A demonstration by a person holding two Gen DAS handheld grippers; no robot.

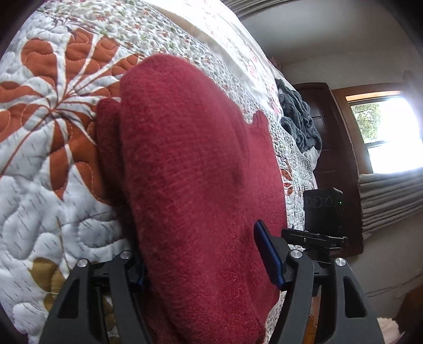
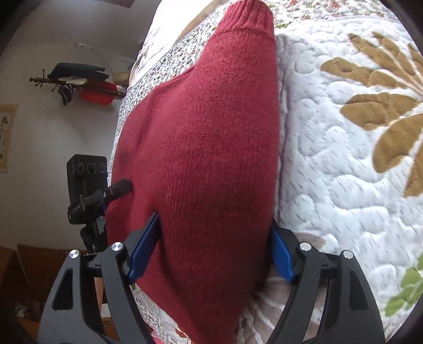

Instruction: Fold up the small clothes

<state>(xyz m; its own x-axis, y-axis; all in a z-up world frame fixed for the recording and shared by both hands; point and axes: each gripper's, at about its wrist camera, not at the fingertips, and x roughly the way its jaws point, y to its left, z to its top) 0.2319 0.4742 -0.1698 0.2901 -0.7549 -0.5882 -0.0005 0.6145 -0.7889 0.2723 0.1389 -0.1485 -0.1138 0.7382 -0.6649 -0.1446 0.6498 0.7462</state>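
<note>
Left gripper (image 1: 208,267): its two blue-padded fingers (image 1: 268,255) stand wide apart with the red knitted sweater (image 1: 190,164) bulging between them. The right-hand pad lies against the knit; the left-hand pad is largely hidden behind the fabric. The fingers straddle the garment, but whether they pinch it cannot be told from this view.

Right gripper (image 2: 212,248): fingers likewise spread wide, one blue pad (image 2: 144,248) touching the sweater (image 2: 206,148) on its left flank, the other at its right flank, partly covered by the knit. Firm hold or mere contact cannot be told.

Sweater: it lies on the bed, over a white quilt (image 1: 39,211) printed with orange and tan leaf motifs. In the left wrist view a second layer of red knit shows along the garment's left side, beneath the top layer, and a small lobe of fabric projects at its right edge. In the right wrist view a ribbed hem or cuff (image 2: 248,13) sits at the far end of the garment.

Surroundings: a grey fleece blanket (image 1: 298,119) is heaped near the far edge of the bed. A black camera unit on a mount (image 1: 322,209) stands just beyond the bed edge, before a window (image 1: 386,132). The right wrist view shows the same kind of unit (image 2: 87,177) and a wall rack with hats (image 2: 79,79).
</note>
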